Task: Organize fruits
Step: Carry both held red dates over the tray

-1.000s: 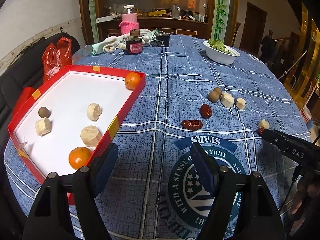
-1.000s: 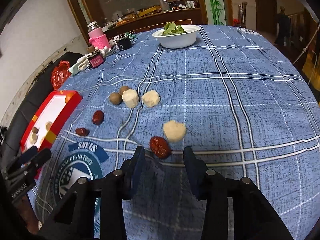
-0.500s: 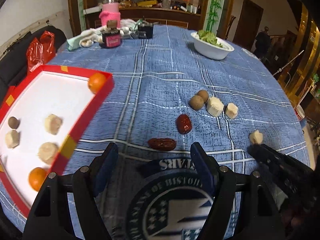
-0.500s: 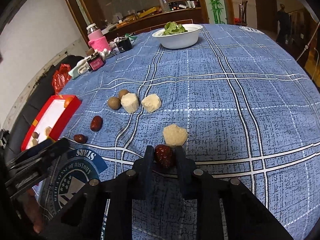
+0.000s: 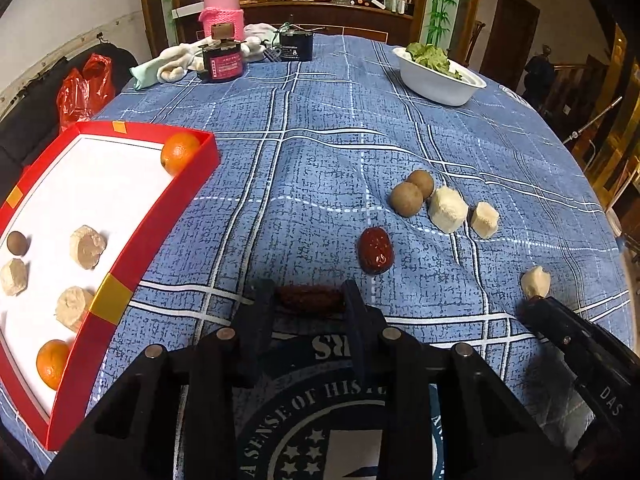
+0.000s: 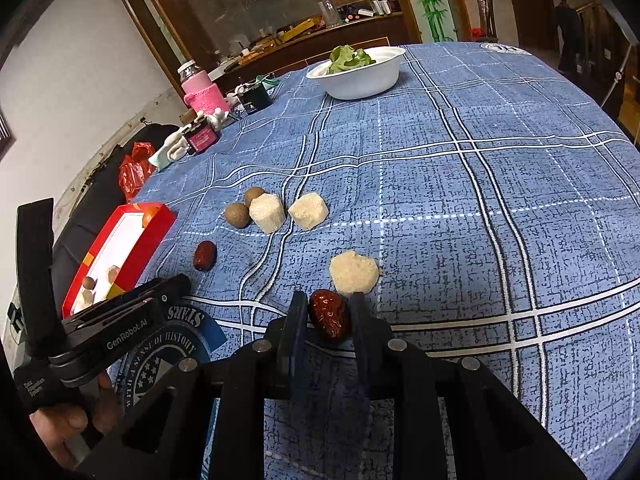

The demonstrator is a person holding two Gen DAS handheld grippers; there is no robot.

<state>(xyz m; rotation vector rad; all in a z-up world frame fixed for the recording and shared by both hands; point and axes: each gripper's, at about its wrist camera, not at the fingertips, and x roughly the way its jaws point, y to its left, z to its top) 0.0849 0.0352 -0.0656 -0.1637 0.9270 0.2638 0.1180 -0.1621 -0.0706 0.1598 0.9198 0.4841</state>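
Lettering on the blue checked cloth point(image 5: 320, 168) covering the counter reads "STARS" and "A SENSE OF HISTORY" around a round star emblem point(image 6: 160, 360); the left gripper point(image 5: 308, 300) carries "GenRobot.AI" on its side in the right wrist view, and the right gripper point(image 6: 330, 312) shows "DAS" in the left wrist view.

The left gripper's fingers point(image 5: 260, 312) are narrowing, closing around a long dark red date point(image 5: 310, 298) that lies crosswise between them on the cloth; whether the pads already press it I cannot tell. The right gripper's fingers point(image 6: 296, 320) stand narrow and grip a second red date point(image 6: 330, 314), just beside a pale fruit chunk point(image 6: 354, 272).

A third date point(image 5: 375, 250) lies just beyond the left gripper. Farther on sit two brown round fruits point(image 5: 406, 198) touching two pale chunks point(image 5: 448, 209). The red tray point(image 5: 188, 200) sits at the counter's left edge, holding two oranges point(image 5: 180, 152), pale chunks and a small brown fruit point(image 5: 17, 243).

Cloth between the tray and the loose fruits is open, as is the wide stretch to the right. At the far edge stand a white bowl of greens point(image 5: 440, 80), a pink-sleeved jar point(image 5: 222, 12), a small dark jar point(image 5: 223, 62), a black box point(image 5: 296, 47) and a pale rag point(image 5: 172, 66). A red plastic bag point(image 5: 82, 90) lies off the counter's left side.
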